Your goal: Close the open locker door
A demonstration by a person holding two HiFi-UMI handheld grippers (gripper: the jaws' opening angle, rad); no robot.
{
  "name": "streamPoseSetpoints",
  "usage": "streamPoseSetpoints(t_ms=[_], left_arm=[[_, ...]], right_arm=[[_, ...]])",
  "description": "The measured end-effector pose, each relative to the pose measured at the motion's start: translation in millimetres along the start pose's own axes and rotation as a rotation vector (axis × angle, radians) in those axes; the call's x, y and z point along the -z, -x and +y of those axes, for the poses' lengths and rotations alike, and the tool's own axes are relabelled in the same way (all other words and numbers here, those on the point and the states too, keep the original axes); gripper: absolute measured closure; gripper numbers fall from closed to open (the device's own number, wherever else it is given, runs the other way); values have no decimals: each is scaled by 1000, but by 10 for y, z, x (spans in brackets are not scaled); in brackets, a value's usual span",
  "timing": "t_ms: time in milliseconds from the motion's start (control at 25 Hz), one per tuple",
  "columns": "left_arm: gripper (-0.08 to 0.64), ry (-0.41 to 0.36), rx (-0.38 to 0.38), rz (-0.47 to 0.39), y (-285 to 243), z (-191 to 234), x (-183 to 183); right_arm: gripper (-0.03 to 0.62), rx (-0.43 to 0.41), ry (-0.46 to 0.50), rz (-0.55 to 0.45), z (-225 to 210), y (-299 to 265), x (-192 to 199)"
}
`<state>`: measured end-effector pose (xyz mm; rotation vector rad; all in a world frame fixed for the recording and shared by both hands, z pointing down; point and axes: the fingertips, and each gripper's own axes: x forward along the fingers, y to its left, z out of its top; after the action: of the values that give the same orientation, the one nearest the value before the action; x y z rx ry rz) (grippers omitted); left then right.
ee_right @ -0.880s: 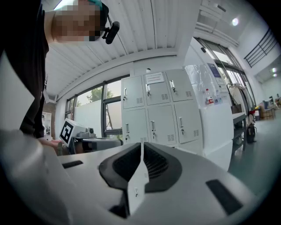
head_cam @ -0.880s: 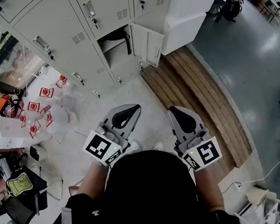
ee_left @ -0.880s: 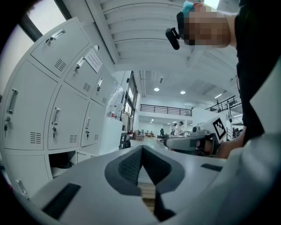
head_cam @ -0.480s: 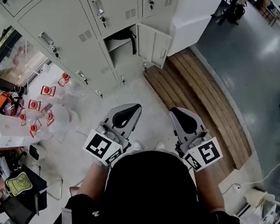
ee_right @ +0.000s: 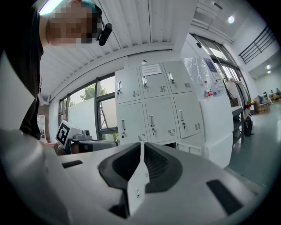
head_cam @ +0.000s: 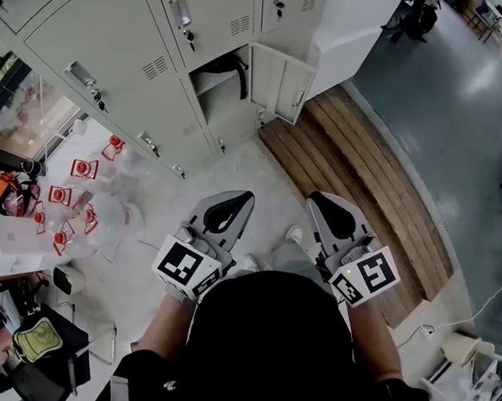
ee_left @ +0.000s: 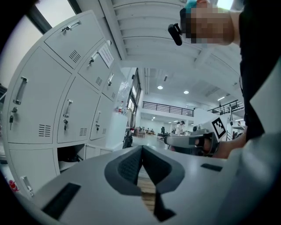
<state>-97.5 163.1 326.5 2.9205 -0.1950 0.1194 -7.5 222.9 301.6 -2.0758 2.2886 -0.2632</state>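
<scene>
Left gripper, right gripper: jaws pressed together, nothing between. Carried side by side, well short of open locker door, likely mid-approach. Door swung out at bottom row, beside dark compartment. Likely pushing with closed tips next.

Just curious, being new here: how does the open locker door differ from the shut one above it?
The open door stands swung out, baring a dark compartment; the shut door lies flush. The shut door shows a handle and vent slots; the open door shows only a small latch. Both are pale grey.
</scene>
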Motion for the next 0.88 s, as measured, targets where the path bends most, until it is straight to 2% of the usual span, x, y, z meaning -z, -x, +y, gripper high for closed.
streamPoseSetpoints(t_ms=[160,320,880], left_arm=[[538,6,-6,14,-206,148,35],[538,12,-42,19,-521,369,8],[538,38,-206,84,-1949,1010,-157]], right_arm=[[548,-13,-16,4,-206,-192,51],[548,-43,-36,14,-537,-422,67],[546,-156,-72,69,-2206,-1202,-5]])
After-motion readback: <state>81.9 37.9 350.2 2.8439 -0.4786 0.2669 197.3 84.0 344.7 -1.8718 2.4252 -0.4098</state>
